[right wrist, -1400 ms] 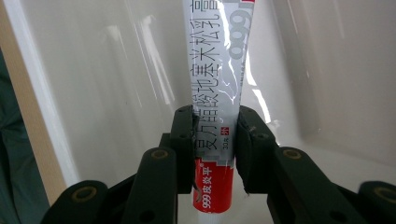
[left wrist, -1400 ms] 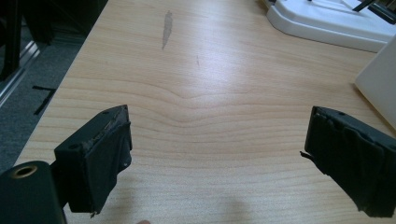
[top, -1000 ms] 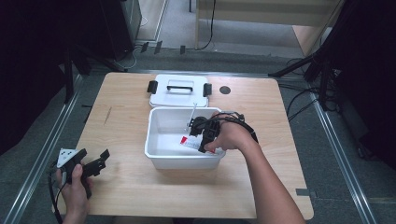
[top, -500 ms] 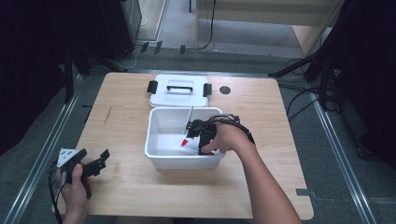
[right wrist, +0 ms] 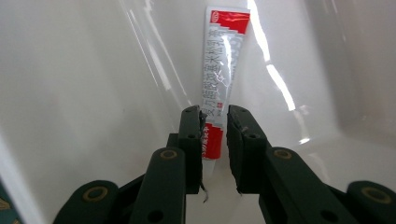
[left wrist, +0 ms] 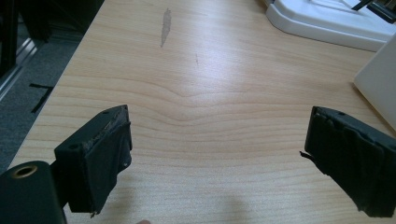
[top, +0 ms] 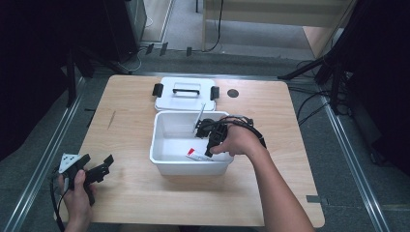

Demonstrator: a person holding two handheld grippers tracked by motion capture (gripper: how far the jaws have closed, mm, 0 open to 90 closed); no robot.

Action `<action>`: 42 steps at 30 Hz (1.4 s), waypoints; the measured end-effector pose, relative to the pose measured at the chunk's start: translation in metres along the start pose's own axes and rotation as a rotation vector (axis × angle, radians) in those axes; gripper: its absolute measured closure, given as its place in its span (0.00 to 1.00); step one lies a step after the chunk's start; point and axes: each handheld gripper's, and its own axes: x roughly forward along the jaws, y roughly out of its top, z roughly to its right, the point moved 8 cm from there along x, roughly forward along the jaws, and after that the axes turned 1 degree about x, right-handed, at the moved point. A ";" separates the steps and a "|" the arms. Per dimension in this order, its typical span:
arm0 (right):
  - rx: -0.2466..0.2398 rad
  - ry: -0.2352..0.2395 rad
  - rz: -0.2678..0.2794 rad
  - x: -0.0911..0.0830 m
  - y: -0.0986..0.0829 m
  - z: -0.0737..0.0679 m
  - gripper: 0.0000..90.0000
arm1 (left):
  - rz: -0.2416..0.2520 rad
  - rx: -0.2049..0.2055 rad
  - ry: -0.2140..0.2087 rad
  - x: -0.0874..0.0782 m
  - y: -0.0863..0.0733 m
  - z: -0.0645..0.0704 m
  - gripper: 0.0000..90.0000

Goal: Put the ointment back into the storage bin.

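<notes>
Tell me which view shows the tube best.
The right gripper view: the red and white tube runs up the frame with its print visible, one end between the right gripper's jaws. The high view shows a small piece of it inside the white bin. The left gripper view faces the table.

A light wooden table (top: 145, 193) with rounded corners stands on a grey floor, flanked by metal rails. A white open bin (top: 167, 163) sits at its centre, resting directly on the wood. Just behind the bin, touching or nearly touching its far wall, a white lid (top: 186, 92) with a moulded handle and two black latches lies flat. A small dark round spot (top: 233, 93) marks the tabletop to the right of the lid. A faint grey smudge (left wrist: 165, 21) streaks the grain on the left half, well apart from the bin.
</notes>
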 end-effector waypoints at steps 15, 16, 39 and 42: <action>0.073 -0.074 0.129 -0.044 -0.018 0.006 0.66 | 0.001 0.004 0.002 0.000 0.000 0.000 0.09; 0.079 -0.074 0.142 -0.046 -0.019 0.006 0.63 | 0.000 0.004 0.002 0.000 0.000 0.000 0.09; 0.351 -0.193 0.316 -0.073 -0.085 0.026 0.00 | 0.001 0.010 -0.001 -0.001 0.000 0.001 0.09; 0.381 -0.206 0.342 -0.070 -0.098 0.030 0.00 | 0.002 0.012 -0.002 -0.001 0.000 0.001 0.09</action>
